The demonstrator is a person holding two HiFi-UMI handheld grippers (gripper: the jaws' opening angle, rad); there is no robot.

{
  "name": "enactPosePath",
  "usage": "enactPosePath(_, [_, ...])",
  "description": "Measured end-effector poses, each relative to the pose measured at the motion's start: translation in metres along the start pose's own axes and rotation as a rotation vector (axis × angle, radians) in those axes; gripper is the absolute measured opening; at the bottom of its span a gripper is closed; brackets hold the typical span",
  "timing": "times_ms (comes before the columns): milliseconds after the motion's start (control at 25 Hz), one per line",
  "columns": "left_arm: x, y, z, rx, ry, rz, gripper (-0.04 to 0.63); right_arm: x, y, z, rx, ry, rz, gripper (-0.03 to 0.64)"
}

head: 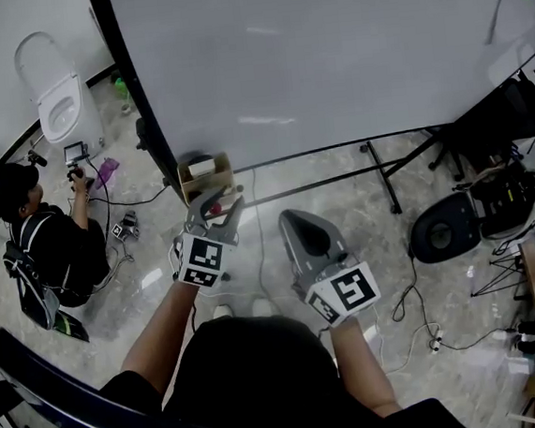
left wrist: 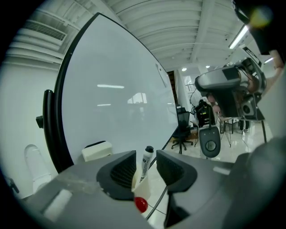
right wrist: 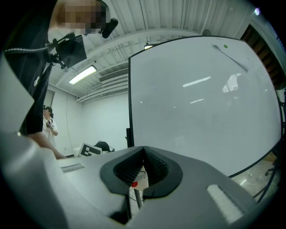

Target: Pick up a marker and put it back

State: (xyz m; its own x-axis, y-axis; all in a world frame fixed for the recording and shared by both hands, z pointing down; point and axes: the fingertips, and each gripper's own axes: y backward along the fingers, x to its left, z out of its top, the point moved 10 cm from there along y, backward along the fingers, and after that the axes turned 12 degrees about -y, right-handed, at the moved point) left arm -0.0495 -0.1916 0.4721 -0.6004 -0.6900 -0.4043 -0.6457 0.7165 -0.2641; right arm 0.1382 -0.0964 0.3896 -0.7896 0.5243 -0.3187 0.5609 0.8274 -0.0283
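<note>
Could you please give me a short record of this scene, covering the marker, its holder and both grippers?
setting: whiteboard on a stand, with the person facing it
marker: black cap, upright in holder
left gripper: open; marker shows in the gap between its jaws, pads not on it
right gripper: shut, nothing held
bystander: sitting on the floor, at the left of the head view

- The left gripper sits at 6 o'clock with its jaws apart.
- A black-capped marker stands between them in a cream holder.
- A red ball is just below.
- The whiteboard fills 10 to 12 o'clock.
</note>
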Motion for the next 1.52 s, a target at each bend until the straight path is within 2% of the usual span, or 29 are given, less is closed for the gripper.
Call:
enactPosePath(200, [-0.005,-0.012,-0.013,0.029,0.021,-0.003,0.147,-0.003,-0.003,0.001,0.009,0.005,0.004,0.009])
enactPosePath(520, [-0.005,-0.023,-0.013,0.05,-0.006,0.016,0.147,-0.004,-0.008,0.002,0.018,0.008,0.012,0.009])
enactPosePath(640, [-0.006,-0.024,-0.011,0.053,-0.024,0.025,0.11,-0.006,-0.006,0.003,0.018,0.007,0.01,0.009])
enactPosePath(760, [-0.003,-0.021,-0.008,0.045,-0.038,0.041,0.072,-0.007,-0.006,0.002,0.015,0.007,0.011,0.009])
enactPosePath(1040, [0.002,-0.012,-0.006,0.011,-0.001,0.077,0.072,-0.007,-0.007,0.001,0.013,0.006,0.024,0.009])
enactPosePath(1200, [0.008,-0.005,0.009,-0.025,-0.023,0.091,0.072,-0.005,-0.006,0.0,0.008,0.006,0.034,0.009])
enactPosePath(1520, [0.011,0.012,0.018,-0.06,-0.007,0.129,0.072,0.0,-0.006,0.001,0.001,0.013,0.054,0.009])
